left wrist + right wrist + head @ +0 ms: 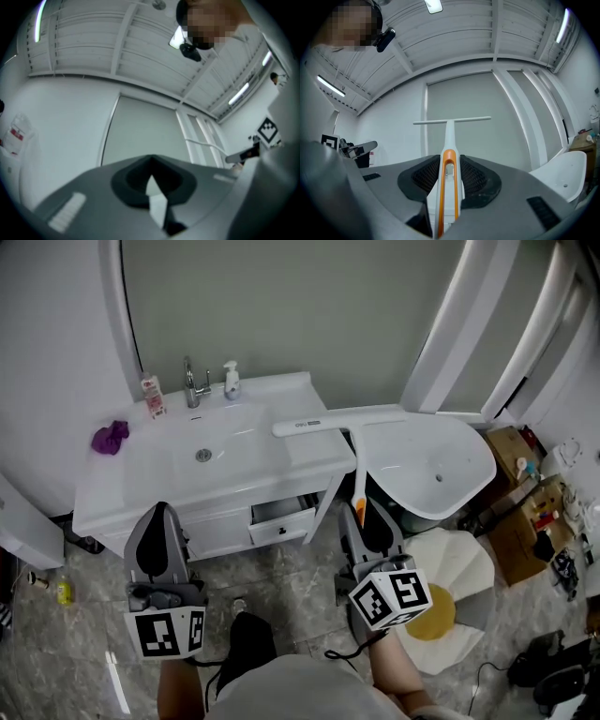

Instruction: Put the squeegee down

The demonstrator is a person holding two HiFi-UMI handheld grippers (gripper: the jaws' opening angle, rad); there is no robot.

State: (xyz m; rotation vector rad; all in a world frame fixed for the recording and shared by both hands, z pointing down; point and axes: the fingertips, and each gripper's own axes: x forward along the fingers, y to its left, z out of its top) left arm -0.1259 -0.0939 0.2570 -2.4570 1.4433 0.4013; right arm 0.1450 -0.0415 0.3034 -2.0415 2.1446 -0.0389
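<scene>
The squeegee (pixel 337 419) has a long white blade, a white stem and an orange grip. In the head view its blade hovers level over the right end of the white vanity top (pixel 112 488), with the stem running back to my right gripper (pixel 357 509). That gripper is shut on the orange grip, as the right gripper view shows: the squeegee (pixel 450 136) stands straight out between the pads of my right gripper (pixel 449 165). My left gripper (pixel 161 511) hangs in front of the vanity's left half. In the left gripper view the left gripper (pixel 151 182) is shut and empty.
On the vanity are a sink basin (pixel 204 454), a faucet (pixel 191 383), a soap bottle (pixel 231 381), a small tube (pixel 153 396) and a purple cloth (pixel 110 437). A drawer (pixel 281 517) stands slightly open. A white tub (pixel 450 465) is at right, with an egg-shaped mat (pixel 455 601) and boxes (pixel 525 512).
</scene>
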